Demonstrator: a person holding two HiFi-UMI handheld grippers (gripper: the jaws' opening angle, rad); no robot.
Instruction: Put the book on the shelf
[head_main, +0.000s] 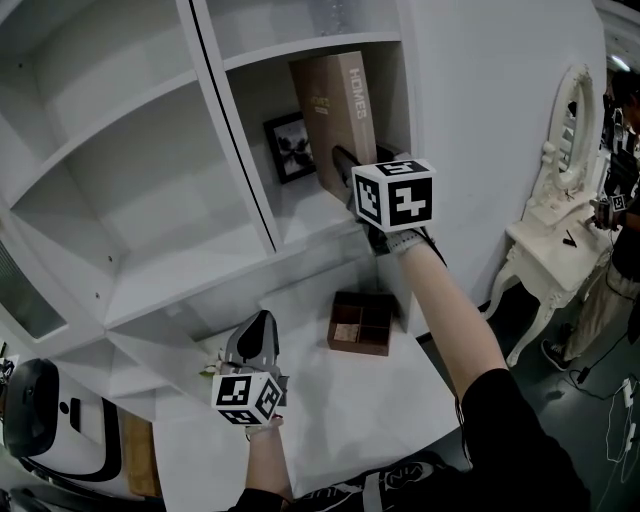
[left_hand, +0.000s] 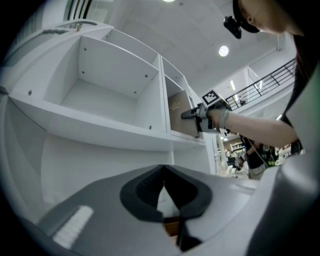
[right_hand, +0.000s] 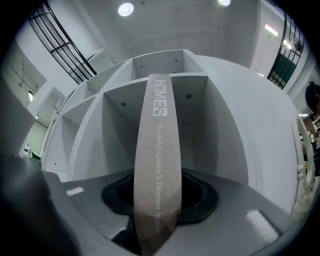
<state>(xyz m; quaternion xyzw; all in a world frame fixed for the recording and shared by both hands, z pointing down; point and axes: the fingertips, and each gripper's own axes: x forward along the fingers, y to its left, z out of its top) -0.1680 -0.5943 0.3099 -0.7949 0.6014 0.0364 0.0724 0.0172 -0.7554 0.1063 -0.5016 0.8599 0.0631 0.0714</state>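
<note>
A tall brown book (head_main: 335, 115) with "HOMES" on its spine stands upright in my right gripper (head_main: 345, 170), which is shut on its lower part. The book is at the mouth of the white shelf's (head_main: 300, 235) right-hand compartment, beside a small dark picture frame (head_main: 290, 147). In the right gripper view the spine (right_hand: 157, 165) runs up between the jaws with the compartments behind it. My left gripper (head_main: 262, 325) hangs lower, over the white table, its pads (left_hand: 150, 192) meeting at the tips with nothing between them. From the left gripper view the book (left_hand: 179, 117) shows at the shelf edge.
A brown wooden box (head_main: 362, 322) with compartments lies on the white table (head_main: 340, 420) under the shelf. A white dressing table with an oval mirror (head_main: 560, 240) stands at the right, with a person (head_main: 618, 200) beyond it. The left shelf compartments (head_main: 130, 190) hold nothing.
</note>
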